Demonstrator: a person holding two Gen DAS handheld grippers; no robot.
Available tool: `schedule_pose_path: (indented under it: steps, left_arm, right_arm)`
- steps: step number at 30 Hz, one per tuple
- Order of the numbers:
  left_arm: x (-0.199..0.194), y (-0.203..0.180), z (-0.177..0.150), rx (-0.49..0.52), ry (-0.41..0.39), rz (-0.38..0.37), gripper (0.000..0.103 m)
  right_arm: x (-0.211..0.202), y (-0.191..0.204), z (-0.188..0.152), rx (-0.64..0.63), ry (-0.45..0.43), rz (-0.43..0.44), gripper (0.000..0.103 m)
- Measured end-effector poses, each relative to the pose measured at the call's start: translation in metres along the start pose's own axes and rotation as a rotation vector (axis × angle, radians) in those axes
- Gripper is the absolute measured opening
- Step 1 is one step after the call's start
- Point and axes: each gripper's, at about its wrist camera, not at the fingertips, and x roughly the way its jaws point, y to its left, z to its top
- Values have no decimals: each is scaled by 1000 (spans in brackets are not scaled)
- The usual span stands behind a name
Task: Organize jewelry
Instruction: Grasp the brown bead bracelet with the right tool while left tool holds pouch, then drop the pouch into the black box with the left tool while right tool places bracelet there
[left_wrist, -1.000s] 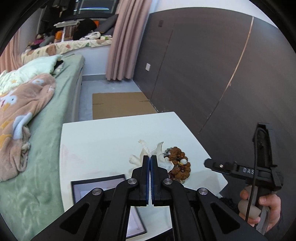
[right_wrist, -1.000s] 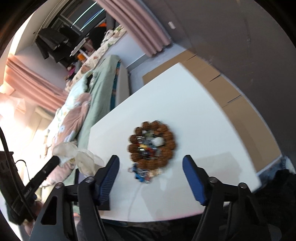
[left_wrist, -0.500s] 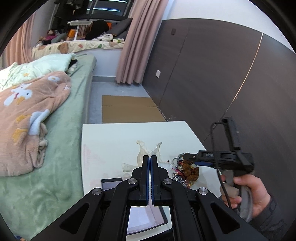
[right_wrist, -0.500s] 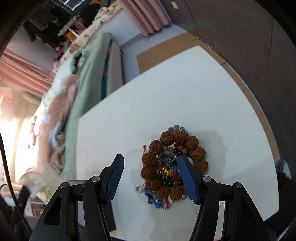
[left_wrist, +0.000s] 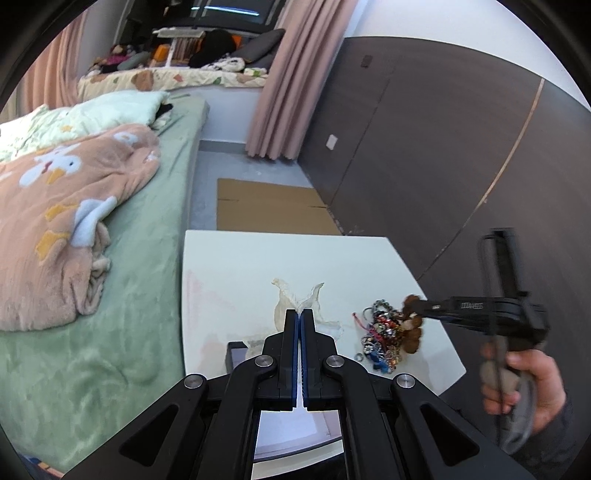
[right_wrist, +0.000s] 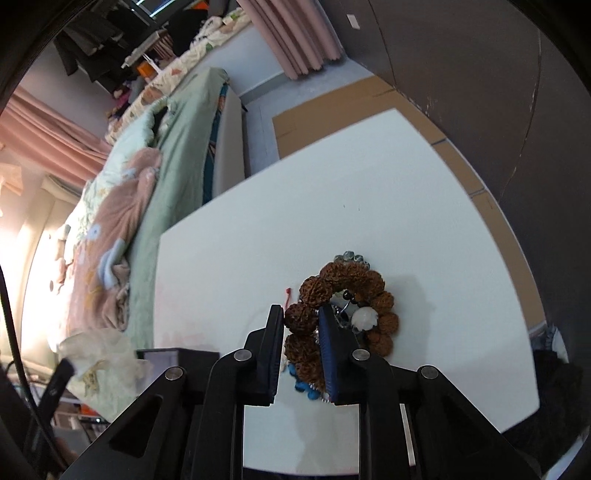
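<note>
A brown knobbly-bead bracelet (right_wrist: 354, 291) lies on a heap of small mixed jewelry (left_wrist: 380, 339) near the right front of the white table (right_wrist: 258, 240). My right gripper (right_wrist: 301, 314) is shut on one side of that bracelet; it shows from the side in the left wrist view (left_wrist: 412, 308). My left gripper (left_wrist: 299, 314) is shut on a sheer whitish pouch (left_wrist: 295, 301), held above the table beside the heap. A dark jewelry box (left_wrist: 236, 356) with a pale lining sits under the left gripper at the table's front edge.
A bed with green sheet (left_wrist: 129, 295) and pink blanket (left_wrist: 55, 221) runs along the table's left side. A dark wood wall (left_wrist: 443, 166) stands to the right. Flat cardboard (left_wrist: 266, 210) lies on the floor beyond the table.
My right gripper has come down onto the heap and closed from wide open onto the brown bead bracelet. The left gripper has stayed shut on the pouch and drifted slightly.
</note>
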Motion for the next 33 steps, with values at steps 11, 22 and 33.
schedule_pose_path:
  steps: [11,22,33]
  left_arm:
    - [10,1,-2,-46,106,-81,15]
    - [-30,38,-10,-140,19,-49,83]
    - [-78,56,-27,-175,-53,-22,83]
  right_arm:
    - [-70,41,-1,-53,-124,122,20]
    - [-72,116,-28,-178,-94,226,20]
    - [-8,161,-78,-257,59,184,29]
